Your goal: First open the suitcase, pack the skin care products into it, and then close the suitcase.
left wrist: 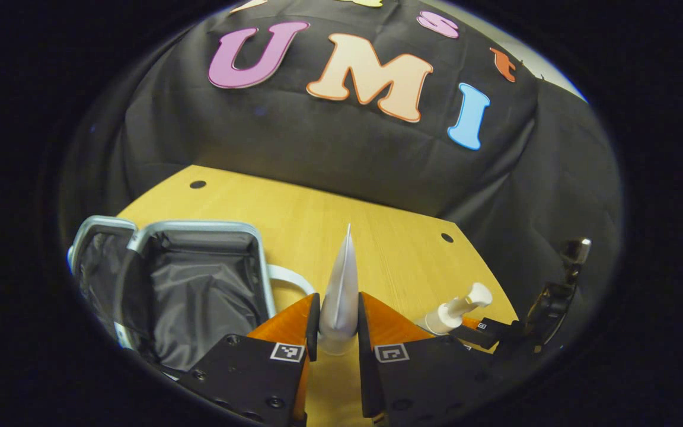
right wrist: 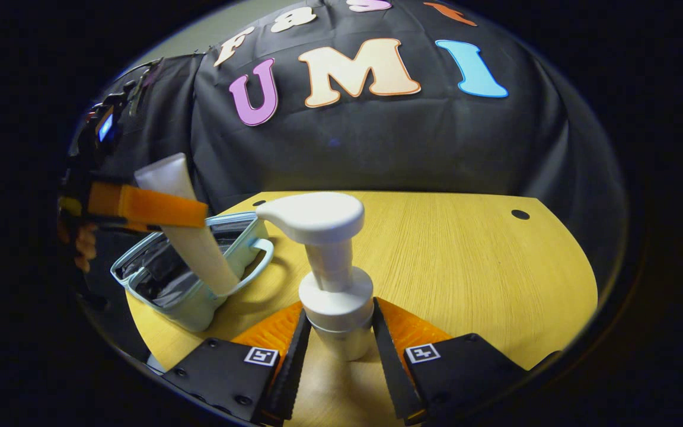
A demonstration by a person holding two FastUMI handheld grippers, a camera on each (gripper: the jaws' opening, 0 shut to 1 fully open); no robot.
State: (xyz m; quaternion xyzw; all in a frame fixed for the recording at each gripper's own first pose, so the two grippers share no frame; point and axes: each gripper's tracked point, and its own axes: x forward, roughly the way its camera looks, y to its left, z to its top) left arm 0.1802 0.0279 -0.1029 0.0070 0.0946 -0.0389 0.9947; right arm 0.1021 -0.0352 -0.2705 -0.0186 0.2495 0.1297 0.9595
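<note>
Suitcase [left wrist: 199, 284] lies open on the wooden surface [left wrist: 389, 249] (dark lining exposed). Left gripper [left wrist: 339, 332]: jaws clamped on a white tube [left wrist: 342, 284], held just beside the suitcase. Right gripper [right wrist: 337, 341]: jaws clamped on a pump bottle [right wrist: 332, 279], near the suitcase handle.

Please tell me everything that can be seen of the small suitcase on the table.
The suitcase is a small hard case, pale blue-grey as it looks, with a metal-looking rim. It lies open on the left part of the wooden table, its two halves spread apart. The inside has dark grey fabric lining, and nothing is visible in it. A pale curved handle sticks out from one side. In the right gripper view, the tube held by the left gripper hangs in front of it.
</note>
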